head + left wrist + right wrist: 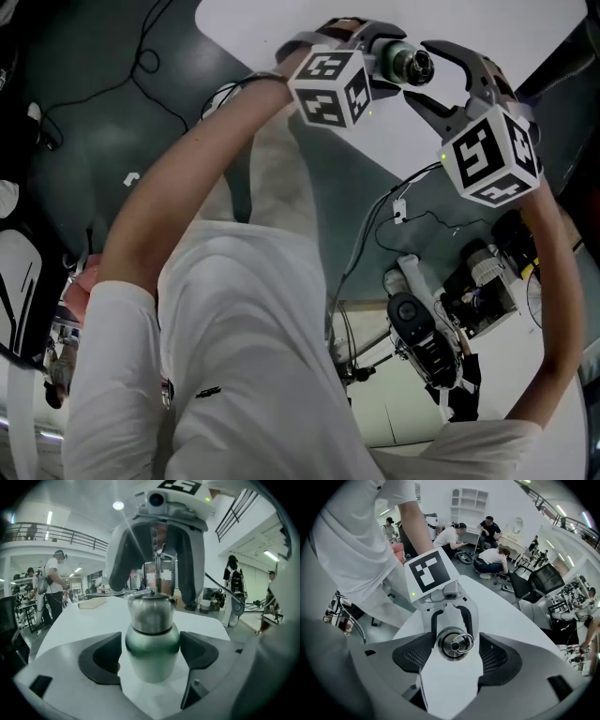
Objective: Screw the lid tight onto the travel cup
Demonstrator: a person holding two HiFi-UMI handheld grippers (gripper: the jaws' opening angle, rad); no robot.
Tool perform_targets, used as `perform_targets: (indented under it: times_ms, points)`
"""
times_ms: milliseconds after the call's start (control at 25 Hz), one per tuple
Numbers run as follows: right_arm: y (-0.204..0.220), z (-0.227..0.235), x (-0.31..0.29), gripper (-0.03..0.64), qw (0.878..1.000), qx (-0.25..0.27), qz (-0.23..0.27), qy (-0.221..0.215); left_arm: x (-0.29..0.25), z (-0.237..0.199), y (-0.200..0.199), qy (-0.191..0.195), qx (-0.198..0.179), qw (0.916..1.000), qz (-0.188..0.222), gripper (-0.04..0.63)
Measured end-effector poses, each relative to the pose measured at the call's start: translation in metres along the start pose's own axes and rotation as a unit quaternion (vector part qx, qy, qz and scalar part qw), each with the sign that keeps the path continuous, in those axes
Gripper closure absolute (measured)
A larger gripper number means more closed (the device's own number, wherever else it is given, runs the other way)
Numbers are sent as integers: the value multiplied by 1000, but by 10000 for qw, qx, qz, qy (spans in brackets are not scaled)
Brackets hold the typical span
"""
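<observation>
Head view: left gripper (386, 58) and right gripper (424, 75) meet at top centre of frame, over the edge of the white table (272, 23), both arms stretched up the frame. The travel cup (405, 62) sits between them, its lid end facing the right gripper.

Left gripper view: green cup body at frame centre, steel lid (151, 613) on top. Both dark pads touch the body's sides, so the left jaws are clamped on the cup. The right gripper comes down from the top of frame, its two fingers straddling the lid.

Right gripper view: looks straight down on the lid top, just above frame centre, with a small metal ring (463, 641) lying on it. The right jaws stand wide apart with the lid between them. There is a thin gap at the left pad and a clearer one at the right pad, so no grip. The left gripper's marker cube shows above the lid.

Lid is seated on the cup mouth; how far it is threaded cannot be told.
</observation>
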State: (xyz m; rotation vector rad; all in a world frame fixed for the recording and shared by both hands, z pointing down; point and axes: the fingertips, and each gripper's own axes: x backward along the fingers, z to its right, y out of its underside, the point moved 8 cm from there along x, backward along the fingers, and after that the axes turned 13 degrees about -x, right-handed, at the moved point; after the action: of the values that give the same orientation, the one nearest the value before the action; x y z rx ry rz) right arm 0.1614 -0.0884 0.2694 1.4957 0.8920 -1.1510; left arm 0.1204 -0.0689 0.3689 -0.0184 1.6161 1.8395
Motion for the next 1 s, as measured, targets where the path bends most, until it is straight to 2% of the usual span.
perform_targets:
  times_ms: [120, 240, 320, 400, 480, 520, 560, 600, 760, 840, 920, 1000]
  points:
    - [1, 0, 18, 330, 9990, -317, 238, 203, 12, -8, -11, -111, 152, 9998, 21, 230]
    - [1, -4, 38, 321, 9934, -866, 640, 384, 31, -10, -24, -231, 77, 9997, -59, 230]
    - [0, -8, 52, 321, 9858, -1272, 947, 555, 47, -8, -34, -343, 150, 9993, -61, 230]
    - [2, -11, 68, 321, 9727, -1697, 1312, 889, 62, -9, -44, -484, 240, 9985, -123, 232]
    - [5, -15, 85, 321, 9530, -2178, 1687, 1261, 76, -13, -53, -637, 281, 9972, -273, 253]
    - [7, -18, 94, 321, 9418, -2420, 1857, 1412, 84, -16, -57, -759, 311, 9961, -317, 343]
    - [9, -20, 103, 321, 9309, -2632, 2008, 1544, 94, -19, -61, -925, 356, 9945, -335, 466]
    - [10, -23, 112, 322, 9205, -2813, 2140, 1666, 104, -23, -65, -1104, 421, 9924, -342, 531]
    - [9, -46, 152, 325, 8768, -3375, 2573, 2259, 147, -34, -94, -1729, 989, 9797, -237, 576]
    - [6, -59, 173, 392, 8458, -3628, 2883, 2643, 170, -36, -116, -1951, 1237, 9729, -64, 586]
    - [1, -73, 190, 408, 8135, -3869, 3196, 2939, 194, -34, -137, -2044, 1284, 9704, 78, 589]
    - [-3, -87, 202, 425, 7898, -3998, 3397, 3177, 216, -33, -153, -2169, 1270, 9678, 154, 591]
